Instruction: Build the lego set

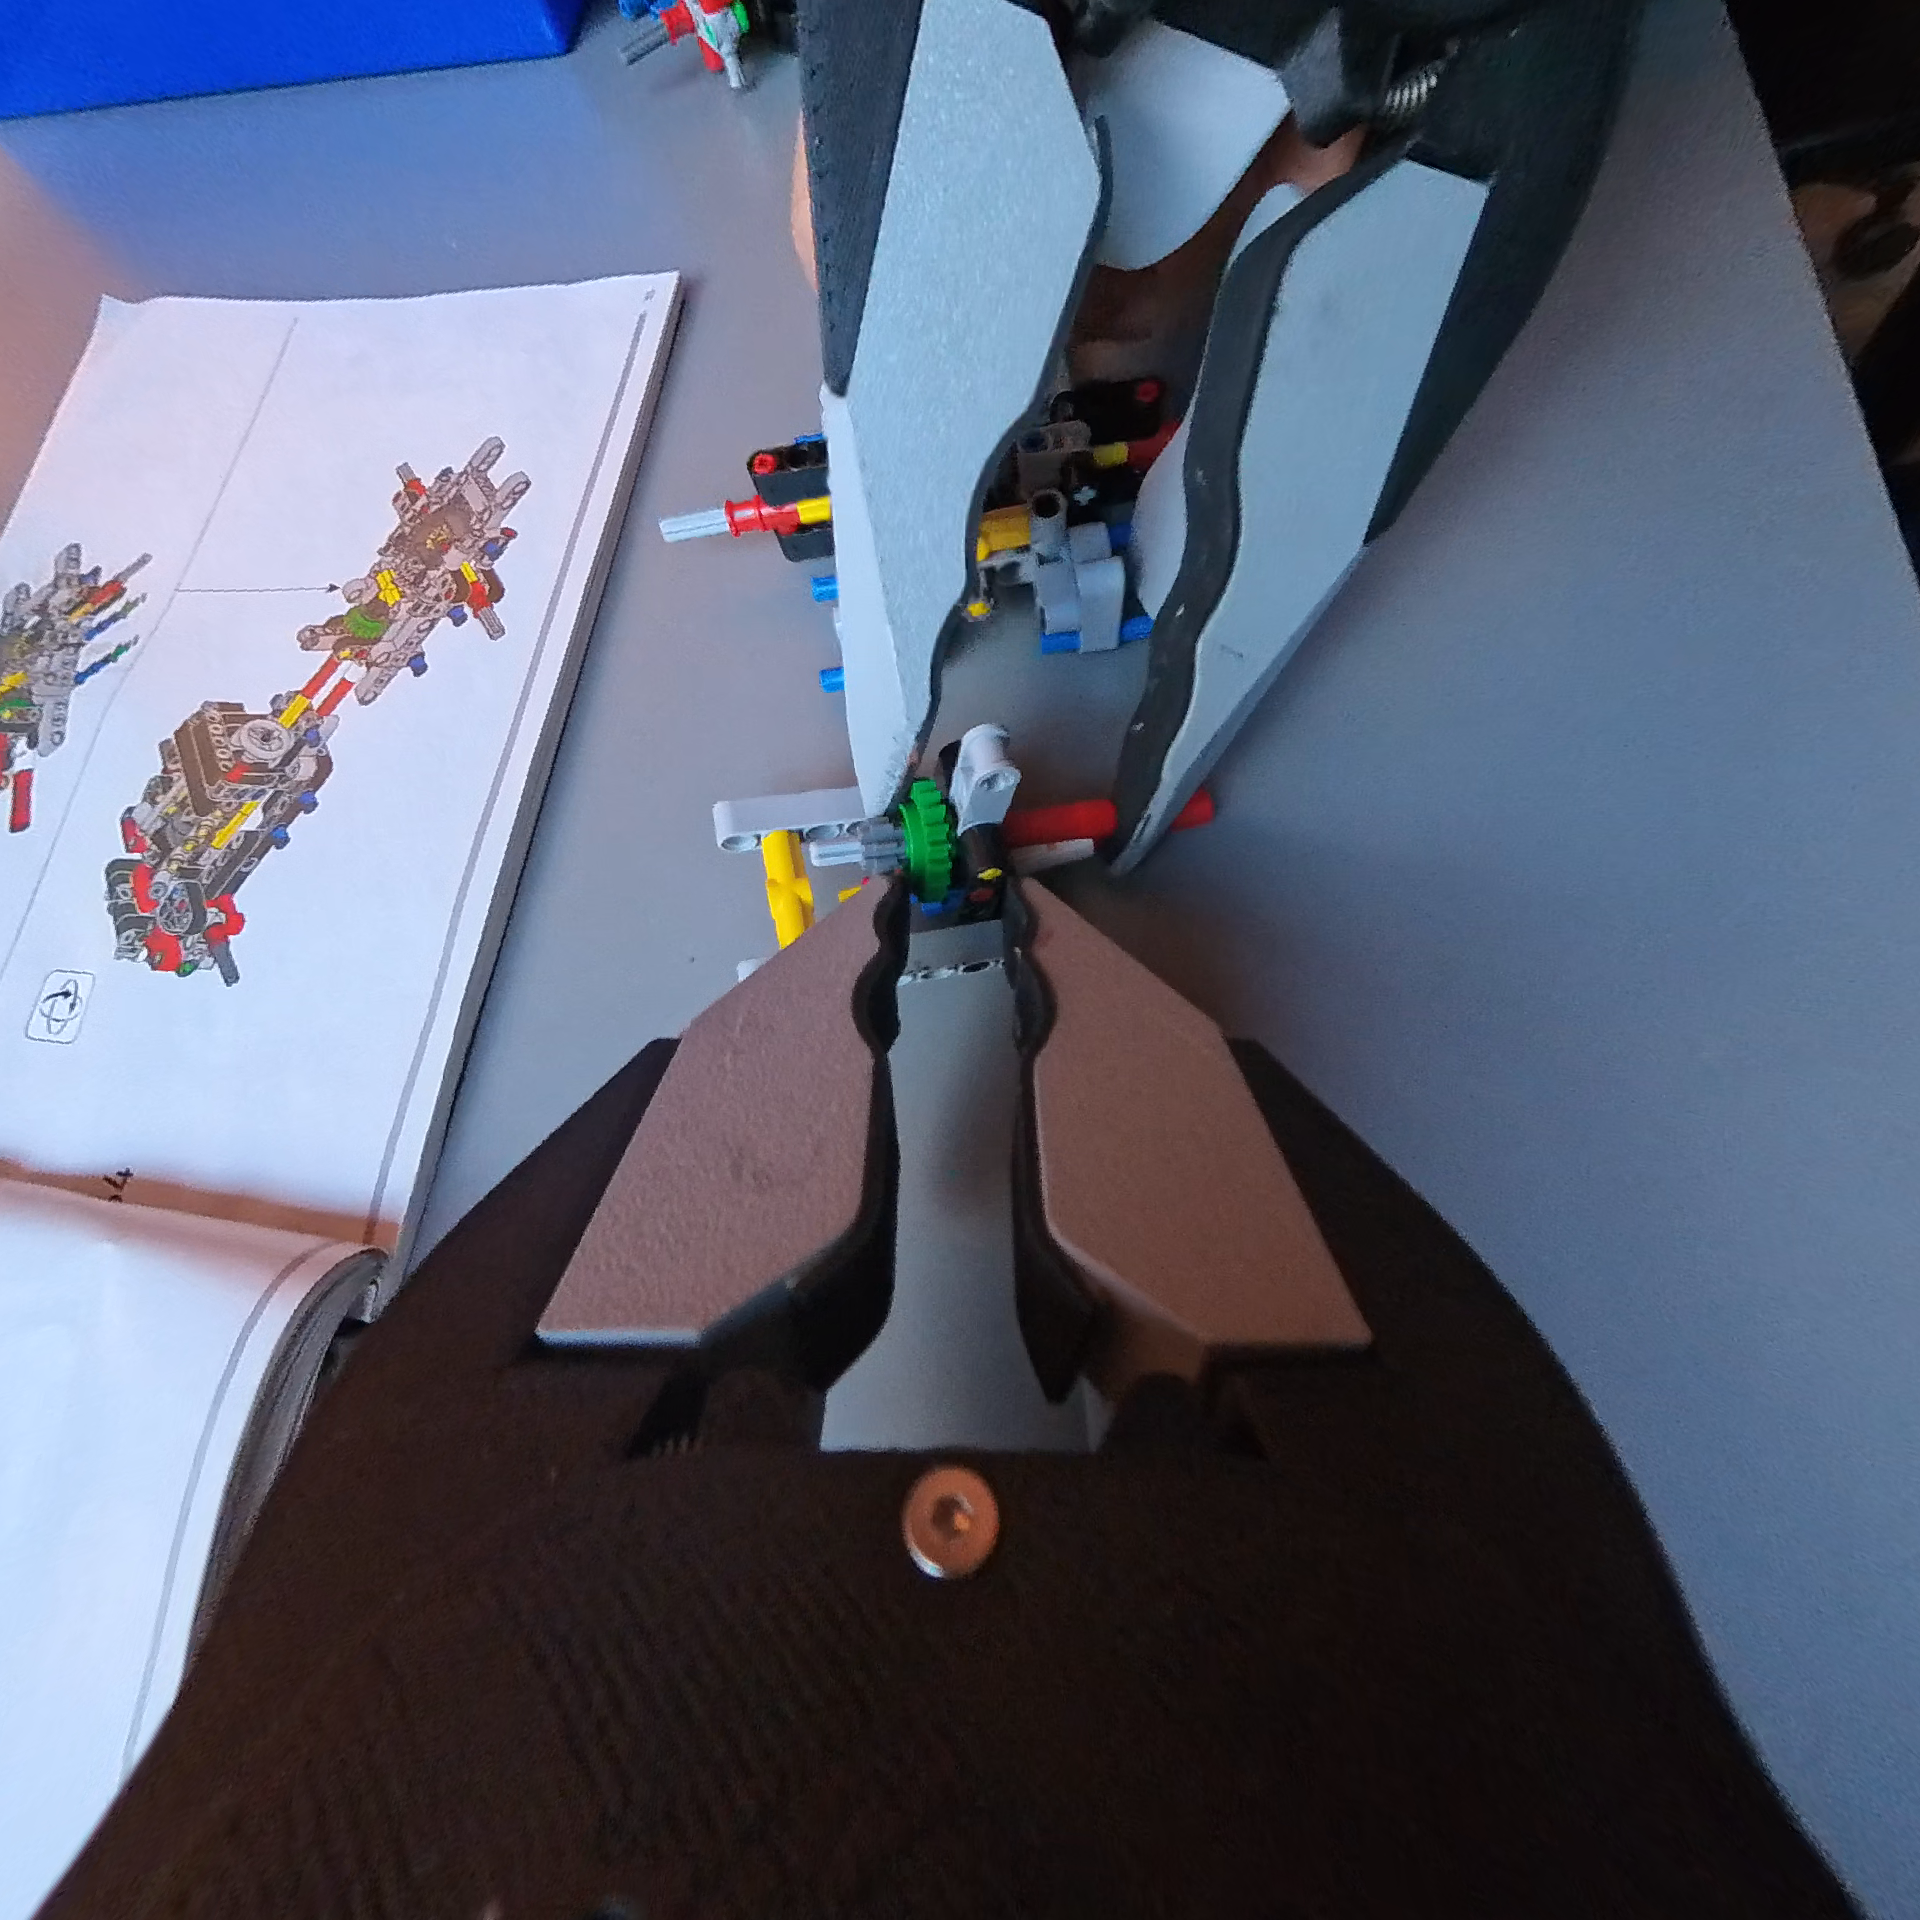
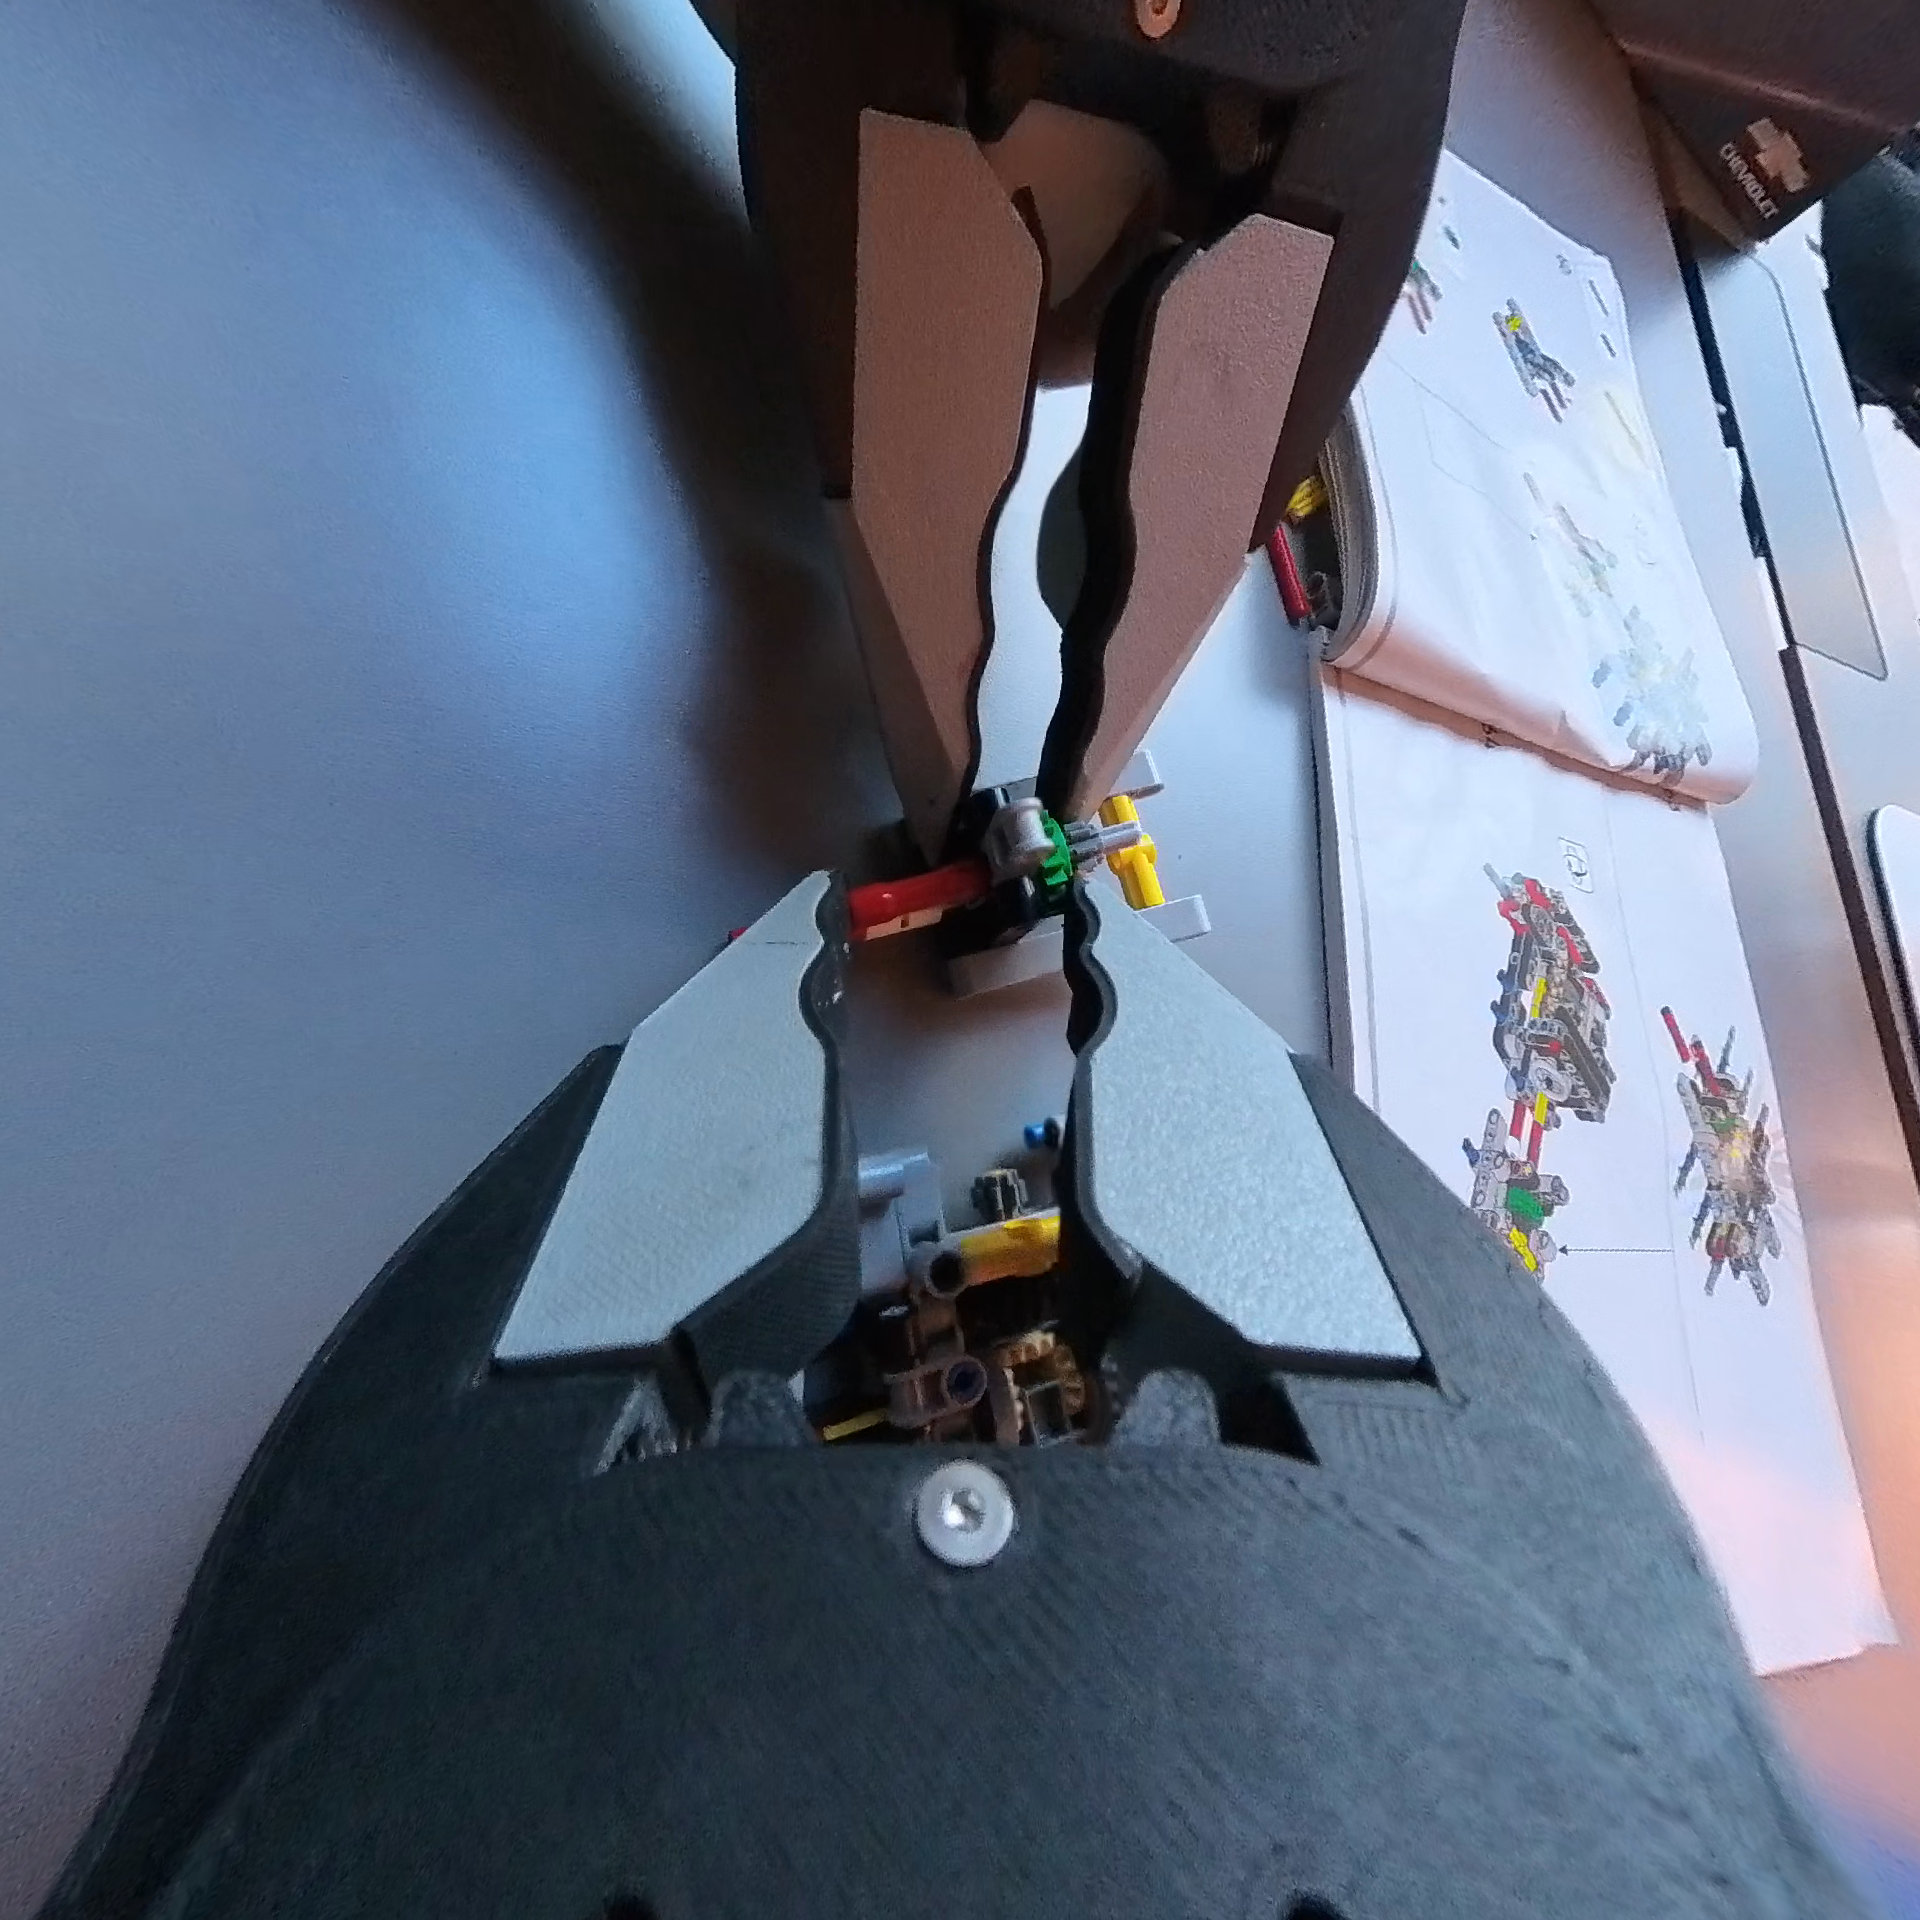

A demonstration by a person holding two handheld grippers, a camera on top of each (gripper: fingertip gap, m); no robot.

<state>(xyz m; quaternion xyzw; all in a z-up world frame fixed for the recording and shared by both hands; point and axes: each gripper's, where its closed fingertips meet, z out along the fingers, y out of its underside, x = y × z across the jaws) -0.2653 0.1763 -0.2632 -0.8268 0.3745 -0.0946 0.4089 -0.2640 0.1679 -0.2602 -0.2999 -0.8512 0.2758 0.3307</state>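
Here the left gripper [image 1: 956, 894], the one with brown fingers, pinches a small assembly of building parts [image 1: 961, 831] on the grey table [image 1: 1455, 1039]; its two pads are narrow apart and press on the black block of this assembly from both sides. The assembly is the landmark for the rest. It has a green gear [image 1: 928, 840] on a light grey axle, a grey connector [image 1: 985, 774] on top of it, a red axle [image 1: 1060, 821] that sticks out to one side, and a yellow pin [image 1: 787, 878] with a light grey beam [image 1: 779, 816] on the other side.

From the far side of the assembly comes the right gripper [image 2: 956, 914], with grey fingers. Its jaws are spread wide around the assembly. One fingertip [image 1: 888, 769] is at the green gear, the other fingertip [image 1: 1143, 831] lies over the end of the red axle; I cannot tell if they really press.

Behind the assembly, under the right gripper, stands a bigger built model [image 1: 1070, 540] with black, yellow and grey parts. Beside the assembly lies an open instruction booklet [image 1: 312, 675] with coloured drawings. Farther behind, at the table edge, there is a blue box [image 1: 260, 42] and some loose small parts [image 1: 707, 31].
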